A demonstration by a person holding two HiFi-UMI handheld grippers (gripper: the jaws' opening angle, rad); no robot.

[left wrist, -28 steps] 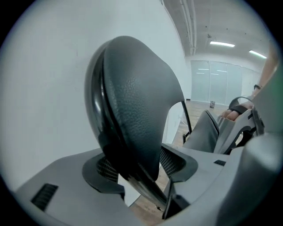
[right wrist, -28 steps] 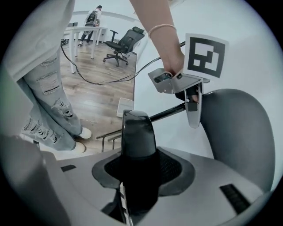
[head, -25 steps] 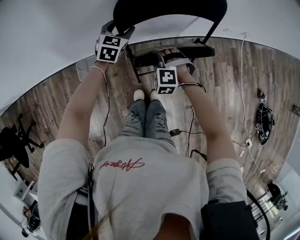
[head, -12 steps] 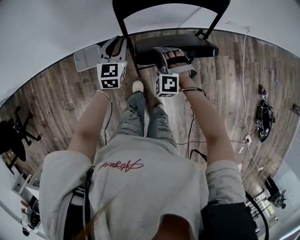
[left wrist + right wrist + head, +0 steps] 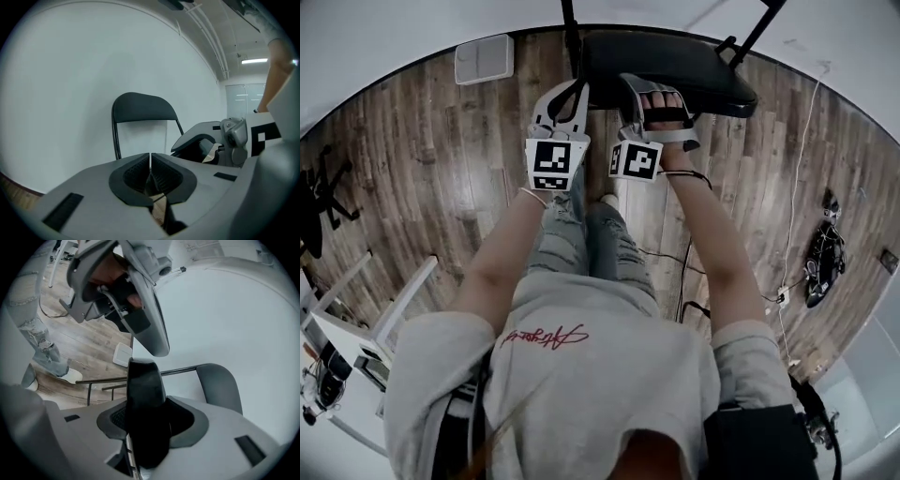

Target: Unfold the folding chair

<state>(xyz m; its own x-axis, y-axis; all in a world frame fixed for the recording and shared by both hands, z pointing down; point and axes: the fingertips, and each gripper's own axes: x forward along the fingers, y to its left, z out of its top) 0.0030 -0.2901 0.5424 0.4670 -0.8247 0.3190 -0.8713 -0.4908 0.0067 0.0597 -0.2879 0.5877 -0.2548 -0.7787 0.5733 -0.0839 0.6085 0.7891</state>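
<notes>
The black folding chair stands against the white wall, its padded seat (image 5: 675, 70) swung down under the top of the head view. The backrest (image 5: 140, 108) shows ahead in the left gripper view. My right gripper (image 5: 652, 89) is shut on the seat's front edge (image 5: 145, 380), which fills the gap between its pads; its jaws have just been opening slightly, the seat still between them. My left gripper (image 5: 570, 89) hovers just left of it by the seat's left corner. Its jaws have just been closing and now meet with nothing between them (image 5: 150, 157).
The person's legs (image 5: 591, 234) stand directly in front of the chair on the wooden floor. A white square box (image 5: 483, 58) lies at the wall to the left. Cables (image 5: 797, 281) and a dark object (image 5: 820, 248) lie to the right. A white frame (image 5: 356, 319) stands at left.
My left gripper left the backrest's left post, swung down and right beside the right gripper, and closed. The right gripper kept hold of the seat, which came down flatter.
</notes>
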